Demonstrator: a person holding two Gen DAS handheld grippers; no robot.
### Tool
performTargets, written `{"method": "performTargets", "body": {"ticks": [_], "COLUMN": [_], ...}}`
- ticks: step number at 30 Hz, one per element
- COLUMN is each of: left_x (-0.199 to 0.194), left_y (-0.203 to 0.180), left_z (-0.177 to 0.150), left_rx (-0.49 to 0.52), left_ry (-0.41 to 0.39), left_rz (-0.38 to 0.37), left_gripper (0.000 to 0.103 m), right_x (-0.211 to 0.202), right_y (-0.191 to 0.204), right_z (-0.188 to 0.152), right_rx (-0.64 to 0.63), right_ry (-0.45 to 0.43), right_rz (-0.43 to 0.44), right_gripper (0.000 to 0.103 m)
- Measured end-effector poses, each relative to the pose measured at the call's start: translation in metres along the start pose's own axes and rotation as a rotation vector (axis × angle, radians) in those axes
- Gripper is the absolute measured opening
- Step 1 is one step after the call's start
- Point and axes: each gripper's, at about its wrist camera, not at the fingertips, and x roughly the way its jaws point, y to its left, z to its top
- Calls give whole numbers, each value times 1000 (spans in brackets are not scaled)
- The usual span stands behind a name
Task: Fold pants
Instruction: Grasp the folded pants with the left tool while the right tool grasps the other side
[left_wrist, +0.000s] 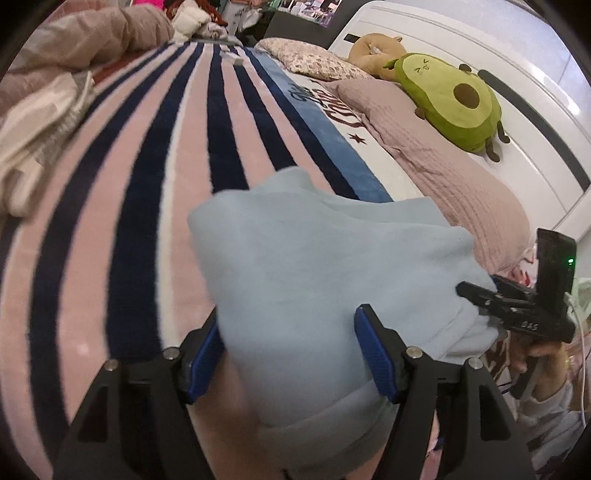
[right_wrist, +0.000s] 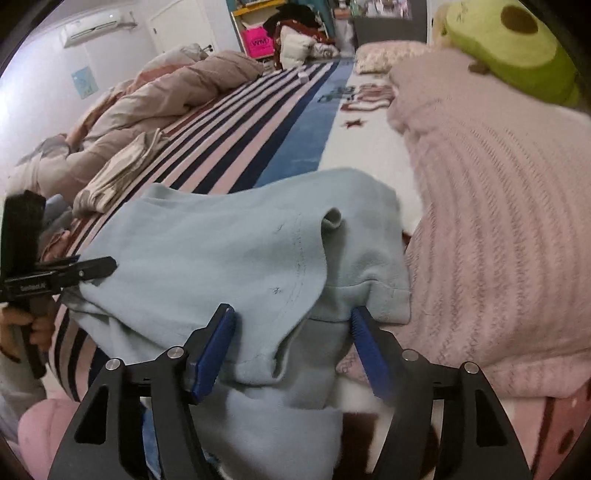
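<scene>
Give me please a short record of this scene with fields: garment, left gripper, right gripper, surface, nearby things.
garment: light blue pants, bunched and partly lifted, not yet folded flat
left gripper: fingers spread wide with pants fabric between them; in the right wrist view its tip meets the garment's left edge
right gripper: fingers spread with fabric between; grip unclear
surface: striped blanket on the bed
nearby things: avocado plush, pink knitted pillow, folded beige clothes, rumpled duvet

Both black, blue-padded hand-held grippers, left (left_wrist: 291, 354) and right (right_wrist: 291, 347), gape wide around light-blue fleece pants (right_wrist: 236, 251), side by side, fingers level.
</scene>
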Motion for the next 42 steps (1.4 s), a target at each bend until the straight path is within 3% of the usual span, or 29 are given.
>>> {"method": "performTargets", "body": {"ticks": [3,5,10,13,15,18,28,34,42], "left_x": [10,14,12,6,1,-9,-68,-129,-224], "left_y": [-7,-17,-28,-31,-35,-43,-40,-18,26], "left_z": [0,1,1,0,-1,-1,-2,-7,-18], "left_rx": [-11,12,32,41,64,94,87,65,35], "left_ry": [12,11,-8,-37,-60,-88,-187,-271,-381], "left_rz": [-33,-11,53,91,123,141,131,179,265], "left_gripper": [65,64,46,32,24,20,18,18,16], "right_x": [7,7,10,6,1,-14,-46,-50,-48], "right_y": [0,3,11,15,20,28,74,118,208], "right_z": [2,3,3,3,4,8,32,49,76], "right_rx": [29,31,28,12,-6,-28,-108,-154,-251], "right_ry": [11,11,25,3,-22,-77,-152,-174,-191], "right_rz": [34,64,127,133,128,137,207,282,398], "right_gripper": [71,68,36,24,21,20,20,19,19]}}
